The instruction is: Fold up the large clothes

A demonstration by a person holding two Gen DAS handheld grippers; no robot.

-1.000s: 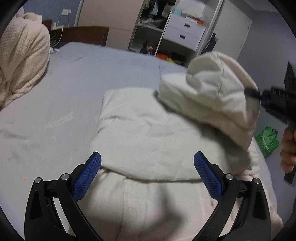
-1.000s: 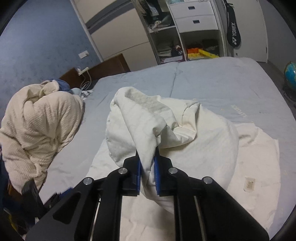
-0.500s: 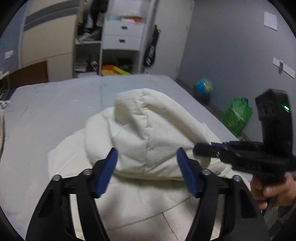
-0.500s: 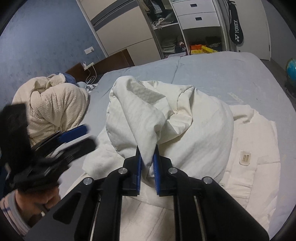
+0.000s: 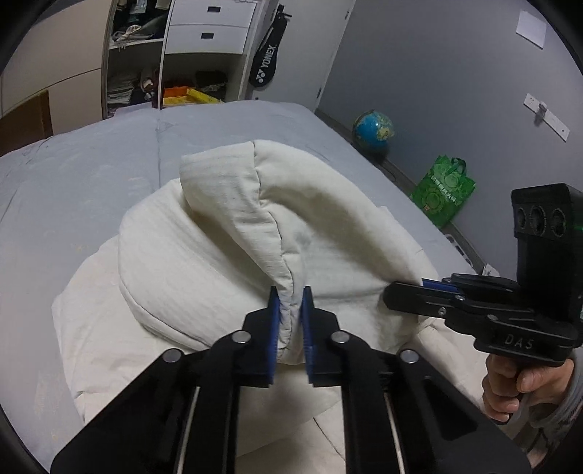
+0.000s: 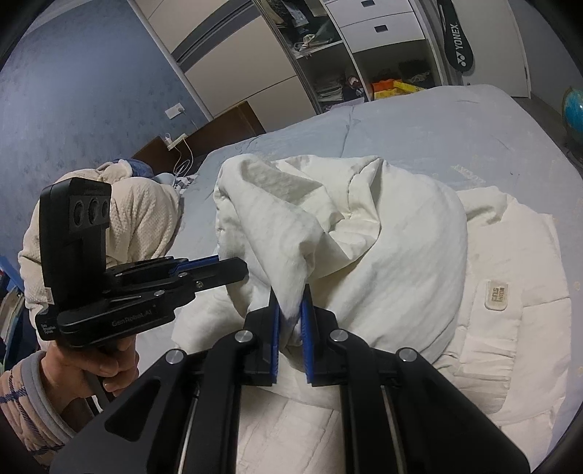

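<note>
Looking along the left tongs (image 5: 290, 310) from their own camera, two blue pads (image 5: 274, 317) are pressed together on a raised fold of a cream padded jacket (image 5: 218, 248). The jacket lies on a bed with a grey-blue sheet (image 5: 91, 160), its upper part lifted into a rounded hump over the flatter part beneath. At the right edge, the right tongs (image 5: 404, 295) reach sideways into the same hump, held by a hand (image 5: 517, 383); their tips touch the cloth, closed on it. Beyond the bed, a globe (image 5: 373, 129) and a green bag (image 5: 442, 189) sit on the floor by a grey wall, and a racket cover (image 5: 267, 62) hangs beside white drawers (image 5: 213, 25).

From the right tongs' camera, the right tongs (image 6: 290, 310) are shut on a pinched ridge of the jacket (image 6: 382, 255), cloth bunched between the blue pads (image 6: 308, 321). A small rectangular label (image 6: 495, 297) shows on the flat part of the jacket to the right. At left, the left tongs (image 6: 233, 268) come in sideways, gripped by a hand (image 6: 105, 364) in a grey cuff, tips against the jacket's left side and clamping it. Behind them, a cream textured blanket (image 6: 145, 218) is heaped on the bed (image 6: 419, 127) near a wooden headboard (image 6: 226, 125).
</note>
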